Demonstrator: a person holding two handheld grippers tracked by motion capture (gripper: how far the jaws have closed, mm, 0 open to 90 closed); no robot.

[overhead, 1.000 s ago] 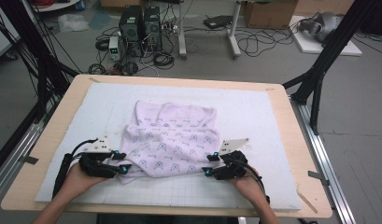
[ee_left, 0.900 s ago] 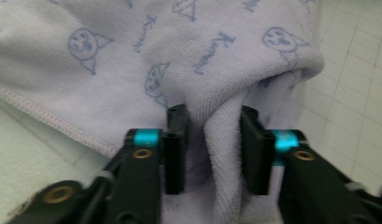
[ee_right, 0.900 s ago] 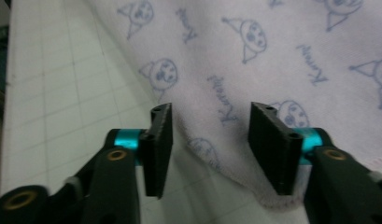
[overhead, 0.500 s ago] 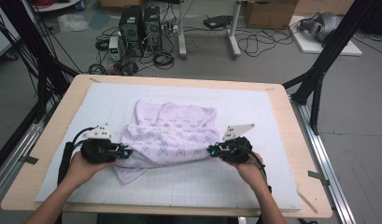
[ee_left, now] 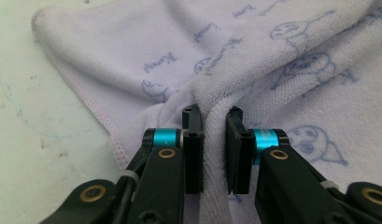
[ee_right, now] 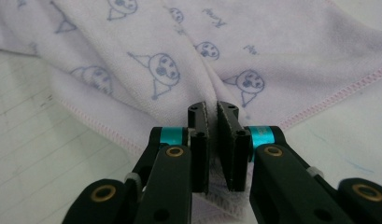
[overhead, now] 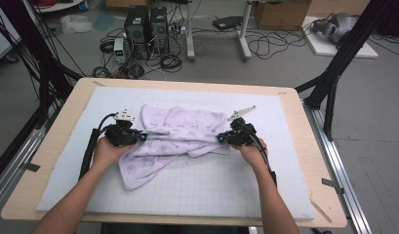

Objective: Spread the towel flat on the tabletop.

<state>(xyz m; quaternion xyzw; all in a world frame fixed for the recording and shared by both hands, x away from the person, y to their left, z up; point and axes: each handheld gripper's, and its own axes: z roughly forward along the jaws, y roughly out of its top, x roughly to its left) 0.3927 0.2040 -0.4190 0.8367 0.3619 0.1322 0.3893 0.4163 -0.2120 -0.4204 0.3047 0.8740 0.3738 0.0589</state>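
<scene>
step: folding towel (overhead: 175, 139) far | left gripper (ee_left: 212, 123) and right gripper (ee_right: 212, 112) both clamp its edge, jaws just closed | tip: carry both level, land edges aligned

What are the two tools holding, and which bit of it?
Both hold the lilac towel. The left tool pinches a bunched fold at its left side; the right tool pinches a fold near the pink-stitched edge at its right side.

Both tongs, left (overhead: 144, 137) and right (overhead: 220, 139), closed on the towel (overhead: 180, 127) and carried its near edge up the table.
</scene>
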